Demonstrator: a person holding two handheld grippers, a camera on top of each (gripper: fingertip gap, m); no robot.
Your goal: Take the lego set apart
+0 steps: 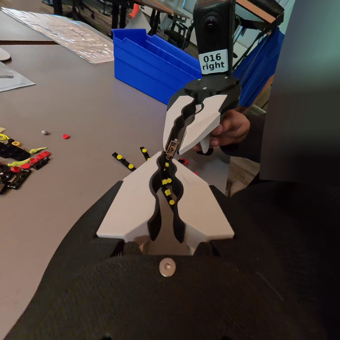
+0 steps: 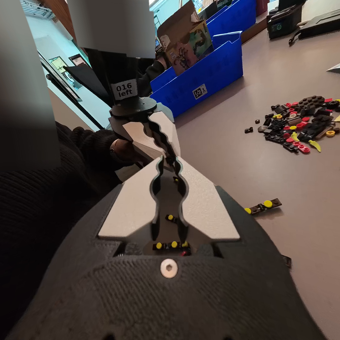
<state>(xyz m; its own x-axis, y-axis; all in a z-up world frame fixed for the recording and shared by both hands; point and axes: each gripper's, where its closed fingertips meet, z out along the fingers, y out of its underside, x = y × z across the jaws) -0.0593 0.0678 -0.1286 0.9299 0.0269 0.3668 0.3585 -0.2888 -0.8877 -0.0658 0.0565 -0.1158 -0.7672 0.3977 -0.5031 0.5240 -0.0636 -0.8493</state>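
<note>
In the left wrist view my left gripper (image 1: 166, 155) is shut on a black lego strip with yellow round tiles (image 1: 167, 182) that runs back between its fingers. My right gripper (image 1: 173, 149) comes in from the upper right, held by a hand, and is shut on a small dark plate (image 1: 172, 148) at the strip's far end. The two grippers meet tip to tip above the table. In the right wrist view my right gripper (image 2: 170, 159) pinches the dark piece (image 2: 169, 160), and the left gripper (image 2: 170, 153) reaches in from the upper left.
A pile of loose black, red and yellow pieces (image 1: 18, 161) (image 2: 301, 125) lies on the grey table. Other black strips with yellow tiles (image 1: 124, 161) (image 2: 263, 206) lie near the grippers. A blue bin (image 1: 152, 68) (image 2: 202, 88) stands behind, with a cardboard box (image 2: 185, 46) in it. The table's edge is close by. My left and right fingertips are right by each other.
</note>
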